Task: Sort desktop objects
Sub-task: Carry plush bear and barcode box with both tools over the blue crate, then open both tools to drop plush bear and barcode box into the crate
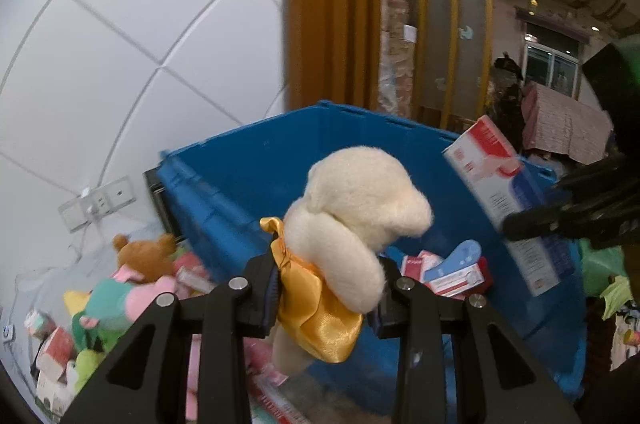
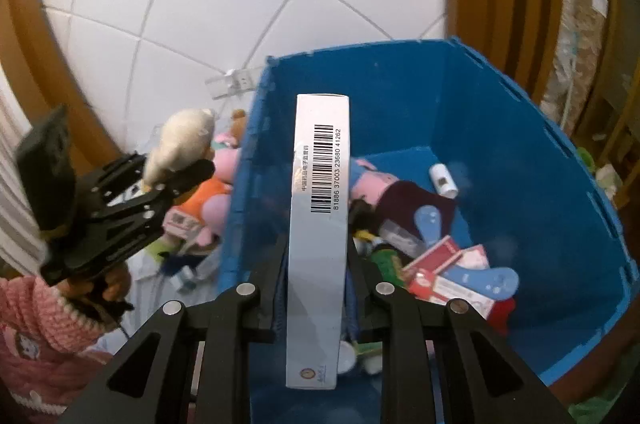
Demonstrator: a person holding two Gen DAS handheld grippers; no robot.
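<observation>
A cream plush toy (image 1: 360, 191) in a yellow satin dress is clamped between the jaws of my left gripper (image 1: 326, 288), in front of the blue bin (image 1: 240, 175). My right gripper (image 2: 316, 256) is shut on a tall white box (image 2: 320, 163) with a barcode, held upright over the near edge of the blue bin (image 2: 500, 111). The left wrist view shows that box (image 1: 500, 175) and the right gripper (image 1: 560, 212) at the right, over the bin's rim. In the right wrist view, the left gripper (image 2: 180, 175) with the plush toy (image 2: 180, 139) hangs left of the bin.
Inside the bin lie red-and-white boxes (image 2: 448, 272), a white bottle (image 2: 443, 179) and a plush in dark cloth (image 2: 400, 195). A heap of plush toys and boxes (image 1: 132, 288) lies left of the bin. A pink knitted sleeve (image 2: 40, 324) shows at lower left. A tiled wall stands behind.
</observation>
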